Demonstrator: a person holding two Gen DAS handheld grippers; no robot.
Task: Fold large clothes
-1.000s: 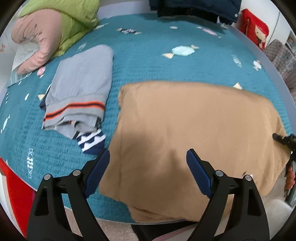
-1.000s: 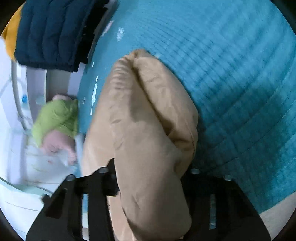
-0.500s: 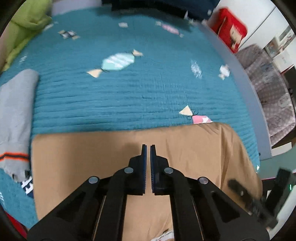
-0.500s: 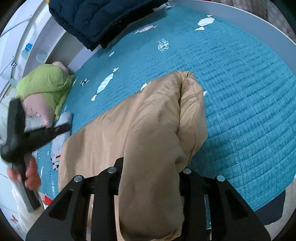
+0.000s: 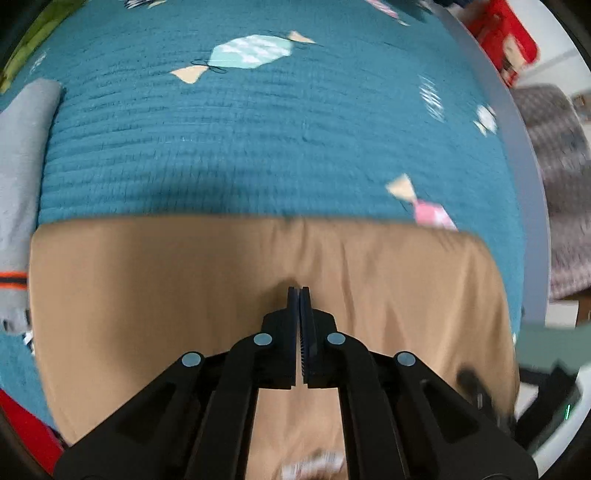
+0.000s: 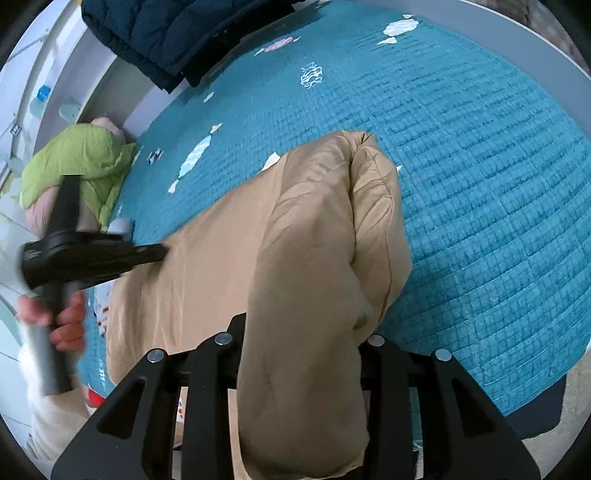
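Tan garment (image 6: 207,280) on teal bedspread (image 6: 480,177), right tool (image 6: 303,332) clamping its bunched edge

The tan garment (image 6: 306,266) is a smooth, thin cloth with a faint sheen, softly creased and puffy where it bunches; the teal bedspread (image 5: 236,140) is a matt, quilted cloth, ribbed in close rows with stitched-on candy patches; the grey folded garment (image 5: 18,177) looks like a soft, matt knit; the left gripper (image 5: 299,291) is matt black plastic with round pale metal rivet heads, its blue pads finely ridged; the right gripper (image 6: 306,350) has the same matt black plastic and rivets; the navy jacket (image 6: 177,33) is a quilted, slightly glossy cloth; the green jacket (image 6: 85,162) is a smooth, puffy cloth.
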